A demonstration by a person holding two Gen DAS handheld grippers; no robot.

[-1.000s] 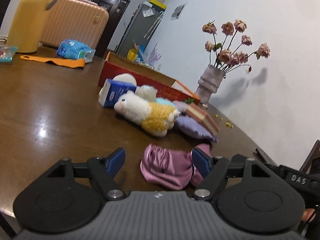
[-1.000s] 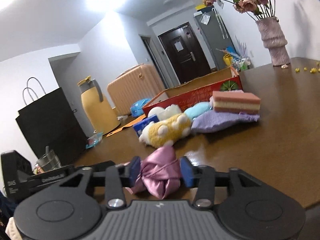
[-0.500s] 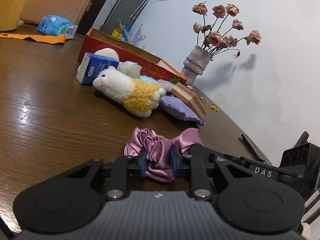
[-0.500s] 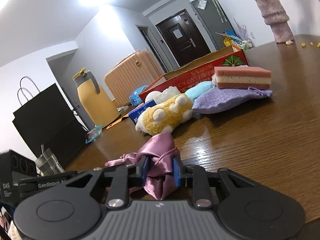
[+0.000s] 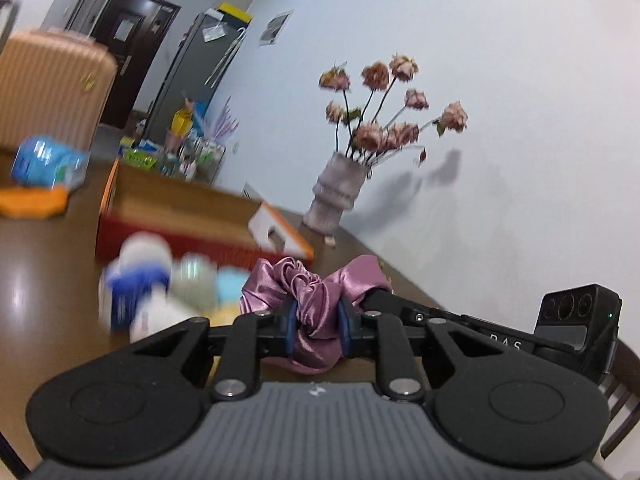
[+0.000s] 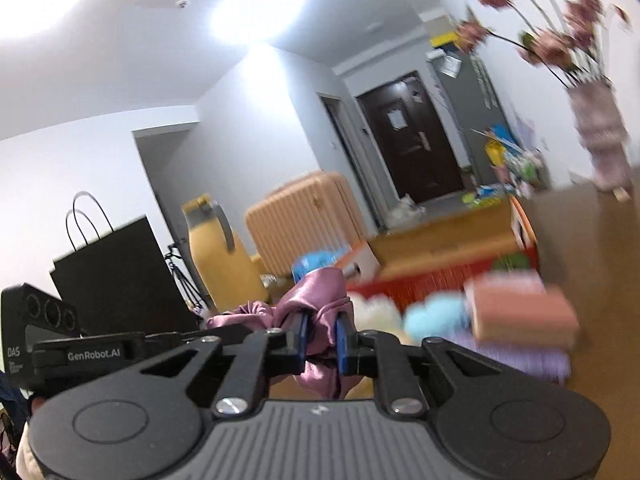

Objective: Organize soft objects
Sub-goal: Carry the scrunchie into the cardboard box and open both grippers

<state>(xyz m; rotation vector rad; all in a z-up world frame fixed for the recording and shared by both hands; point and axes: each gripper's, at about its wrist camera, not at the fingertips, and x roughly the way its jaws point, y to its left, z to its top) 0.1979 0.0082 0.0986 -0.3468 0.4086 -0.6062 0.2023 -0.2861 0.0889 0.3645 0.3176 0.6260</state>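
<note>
- Gripping one end of the pink satin scrunchie [image 5: 314, 308], left gripper [image 5: 316, 330] points nearly level, slightly down; pads pressed on the fabric.
- Right gripper [image 6: 322, 338] pinches the scrunchie's other end, jaws closing on the cloth, same near-level pose.
- Scrunchie hangs between both grippers, clear of the wooden table [image 5: 36, 264], in front of the red box [image 5: 180, 236].
- Background toys blurred.
</note>
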